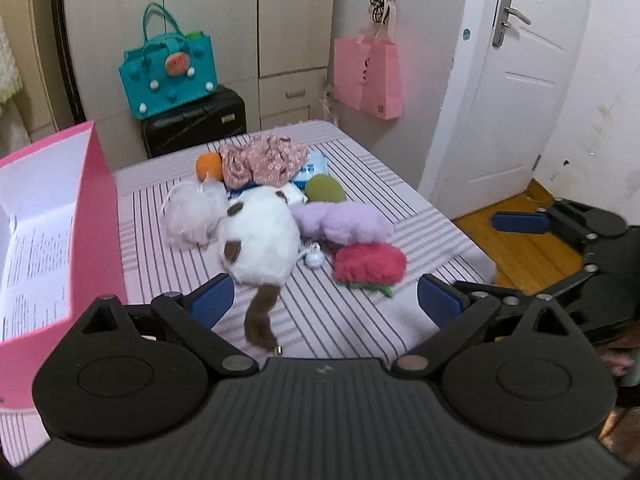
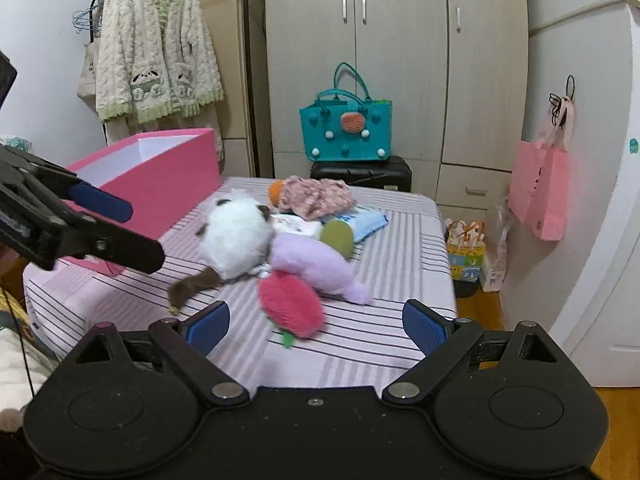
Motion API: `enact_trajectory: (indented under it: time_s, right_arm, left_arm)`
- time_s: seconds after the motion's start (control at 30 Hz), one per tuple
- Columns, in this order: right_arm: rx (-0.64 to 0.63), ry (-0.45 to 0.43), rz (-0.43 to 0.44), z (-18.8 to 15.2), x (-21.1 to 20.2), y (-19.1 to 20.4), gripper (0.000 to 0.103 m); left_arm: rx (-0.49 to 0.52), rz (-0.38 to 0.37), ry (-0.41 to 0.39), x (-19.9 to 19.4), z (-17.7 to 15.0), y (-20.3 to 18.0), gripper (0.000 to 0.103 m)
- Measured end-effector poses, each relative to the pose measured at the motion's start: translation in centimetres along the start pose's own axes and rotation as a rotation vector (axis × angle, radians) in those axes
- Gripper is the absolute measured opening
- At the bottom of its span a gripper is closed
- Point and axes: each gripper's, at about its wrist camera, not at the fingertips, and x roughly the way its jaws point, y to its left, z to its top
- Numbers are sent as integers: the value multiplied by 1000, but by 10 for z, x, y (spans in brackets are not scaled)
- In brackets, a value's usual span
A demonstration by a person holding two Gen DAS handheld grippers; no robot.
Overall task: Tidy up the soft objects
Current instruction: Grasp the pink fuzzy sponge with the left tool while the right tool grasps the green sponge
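A pile of soft objects lies on the striped bed (image 1: 360, 320): a white plush cat with brown tail (image 1: 256, 236) (image 2: 236, 236), a red plush strawberry (image 1: 370, 266) (image 2: 290, 306), a purple plush (image 1: 344, 220) (image 2: 316, 264), a white mesh puff (image 1: 192, 212), an orange ball (image 1: 209, 165), floral cloth (image 1: 264, 158) (image 2: 316, 196) and a green sponge (image 1: 325, 189) (image 2: 337, 237). An open pink box (image 1: 96, 216) (image 2: 160, 184) stands at the left. My left gripper (image 1: 324, 300) is open just before the cat. My right gripper (image 2: 316, 326) is open just before the strawberry.
A teal felt bag (image 2: 346, 128) sits on a black case (image 2: 362, 172) behind the bed. A pink paper bag (image 2: 546, 192) hangs on the wardrobe. Tissue packs (image 2: 360, 220) lie under the pile. A white door (image 1: 516, 80) and wooden floor are at the right.
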Motion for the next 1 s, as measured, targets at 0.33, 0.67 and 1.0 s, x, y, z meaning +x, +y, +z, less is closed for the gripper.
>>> enact_trajectory:
  time_s: [0.33,0.67,1.0]
  right_arm:
    - [-21,46,22,4,15,-41,94]
    - [-14,81,199,41,57,-63,77]
    - [80,120,331,69,123,-73,64]
  left_arm:
    - [-14,-86,9,55,-16,-19,92]
    - [-21,-73,-11,86,-21,-38,78]
    - [23,36,-107,96,-18,-45,75]
